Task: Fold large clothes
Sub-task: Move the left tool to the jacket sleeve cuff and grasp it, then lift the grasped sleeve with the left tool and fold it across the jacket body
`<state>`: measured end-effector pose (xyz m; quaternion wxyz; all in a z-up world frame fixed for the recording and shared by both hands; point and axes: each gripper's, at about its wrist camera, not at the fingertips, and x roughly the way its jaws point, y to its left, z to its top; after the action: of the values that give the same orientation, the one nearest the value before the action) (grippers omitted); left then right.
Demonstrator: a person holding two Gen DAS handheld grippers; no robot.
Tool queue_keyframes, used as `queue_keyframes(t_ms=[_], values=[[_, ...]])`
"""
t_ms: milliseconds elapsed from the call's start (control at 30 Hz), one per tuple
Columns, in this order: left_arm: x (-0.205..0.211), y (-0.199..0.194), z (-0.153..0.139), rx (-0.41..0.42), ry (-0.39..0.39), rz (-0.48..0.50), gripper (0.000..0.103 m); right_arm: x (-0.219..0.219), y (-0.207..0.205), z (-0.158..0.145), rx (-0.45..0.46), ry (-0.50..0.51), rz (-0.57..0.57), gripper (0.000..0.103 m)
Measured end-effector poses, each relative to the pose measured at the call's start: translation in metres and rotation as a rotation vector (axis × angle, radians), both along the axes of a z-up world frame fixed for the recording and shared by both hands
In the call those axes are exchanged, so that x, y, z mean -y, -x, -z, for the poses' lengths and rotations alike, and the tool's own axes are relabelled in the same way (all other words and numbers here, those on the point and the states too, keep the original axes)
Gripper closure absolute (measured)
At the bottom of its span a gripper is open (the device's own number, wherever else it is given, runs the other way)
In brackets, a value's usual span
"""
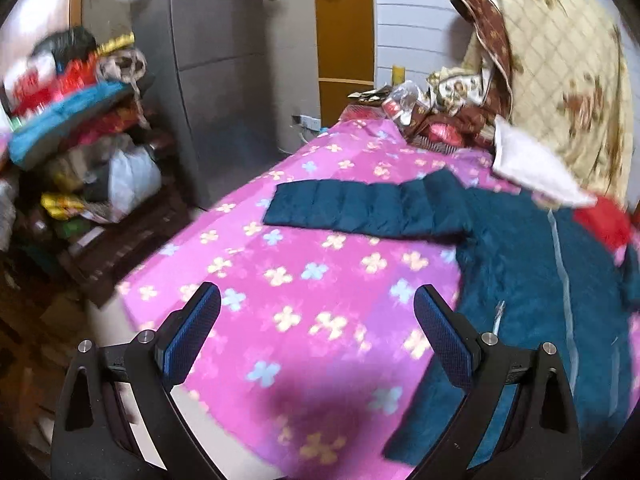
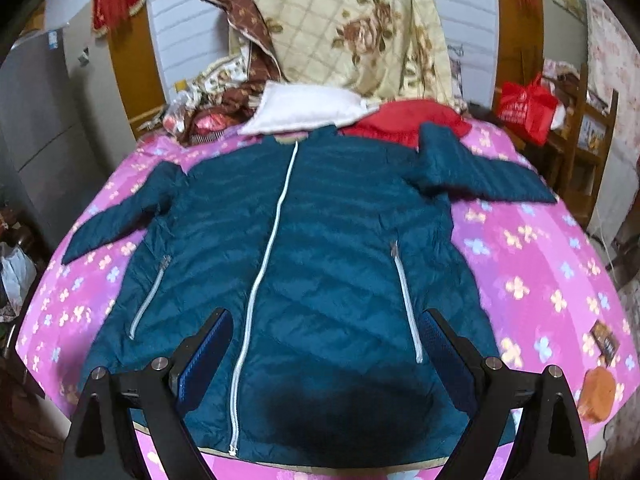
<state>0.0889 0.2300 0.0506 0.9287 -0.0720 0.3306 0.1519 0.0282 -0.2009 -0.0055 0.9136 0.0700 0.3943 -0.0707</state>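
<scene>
A teal quilted jacket [image 2: 328,248] lies spread flat, front up, on the pink flowered bedspread [image 2: 532,264]. Its white zip [image 2: 276,216] is closed and both sleeves stretch out sideways. In the left wrist view the jacket [image 1: 528,264] fills the right side, with one sleeve [image 1: 360,208] reaching left across the bed. My right gripper [image 2: 326,340] hovers open above the jacket's lower hem, holding nothing. My left gripper [image 1: 318,320] is open over the bare bedspread [image 1: 280,280], left of the jacket's side edge.
A white pillow [image 2: 308,108], a red garment [image 2: 400,122] and a floral quilt [image 2: 352,28] pile up at the bed's far end. A cluttered shelf [image 1: 80,140] stands left of the bed, a grey cabinet [image 1: 224,60] behind. A red bag [image 2: 526,106] hangs far right. Small brown items [image 2: 600,380] lie near the right edge.
</scene>
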Motion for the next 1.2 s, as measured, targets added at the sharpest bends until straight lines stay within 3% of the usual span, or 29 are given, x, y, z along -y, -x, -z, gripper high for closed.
queue_keyframes(t_ms=[167, 333, 433, 467, 767, 967, 1033, 1200], values=[[-0.056, -0.061, -0.002, -0.005, 0.231, -0.035, 0.005, -0.005, -0.009, 0.031, -0.074, -0.021, -0.028, 0.01], [-0.092, -0.144, 0.016, -0.09, 0.271, -0.082, 0.005, -0.003, -0.014, 0.042, -0.07, 0.013, -0.01, 0.01], [-0.116, -0.181, 0.033, -0.127, 0.324, -0.129, 0.02, 0.003, -0.019, 0.043, -0.063, 0.031, 0.009, 0.01], [-0.122, -0.188, 0.037, -0.134, 0.343, -0.138, 0.02, 0.006, -0.021, 0.044, -0.061, 0.044, 0.023, 0.01], [-0.154, -0.242, 0.126, -0.164, 0.643, -0.111, 0.02, 0.029, -0.049, 0.072, -0.149, 0.085, 0.11, 0.01], [-0.167, -0.265, 0.184, -0.166, 0.876, -0.132, 0.02, 0.041, -0.065, 0.075, -0.142, 0.119, 0.155, 0.01], [-0.169, -0.269, 0.188, -0.137, 0.896, -0.135, 0.021, 0.042, -0.07, 0.075, -0.143, 0.128, 0.161, 0.01], [-0.168, -0.289, 0.183, -0.111, 0.859, -0.161, 0.021, 0.042, -0.073, 0.076, -0.142, 0.146, 0.159, 0.01]])
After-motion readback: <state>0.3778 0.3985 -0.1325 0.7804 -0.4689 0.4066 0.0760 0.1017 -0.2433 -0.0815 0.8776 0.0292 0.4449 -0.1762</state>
